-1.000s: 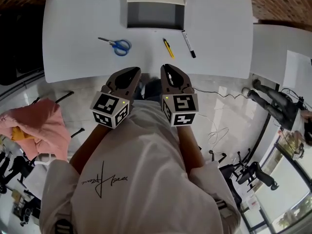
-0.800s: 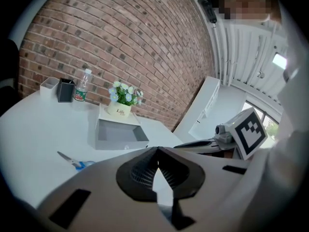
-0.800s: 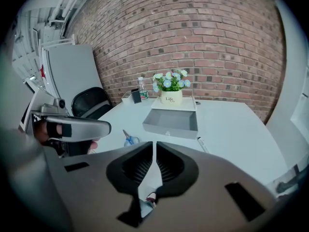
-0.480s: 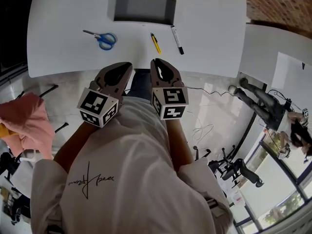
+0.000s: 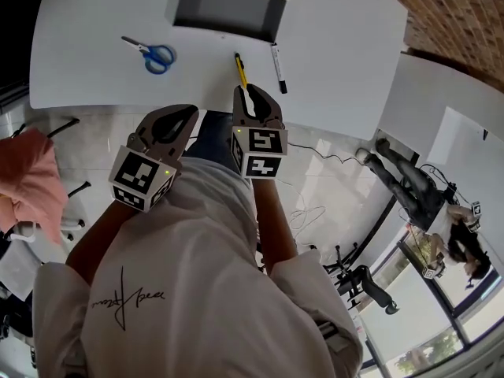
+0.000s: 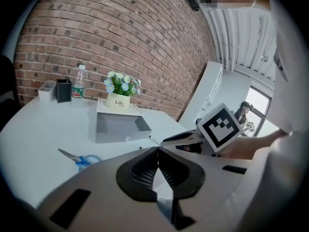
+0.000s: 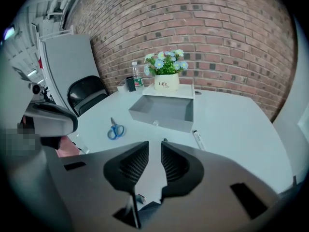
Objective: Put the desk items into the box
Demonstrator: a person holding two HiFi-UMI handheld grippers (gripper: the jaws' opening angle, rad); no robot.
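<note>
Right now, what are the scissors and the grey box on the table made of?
The scissors: the glossy blue handles look like plastic, and the thin grey blades look like metal. The box: its walls are flat, matte grey with crisp edges, so probably cardboard or thin plastic; the look alone does not settle which.

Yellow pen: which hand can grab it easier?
Right. The right gripper is nearly at the yellow pen, fingers slightly apart; the left gripper is farther off, fingers together.
</note>
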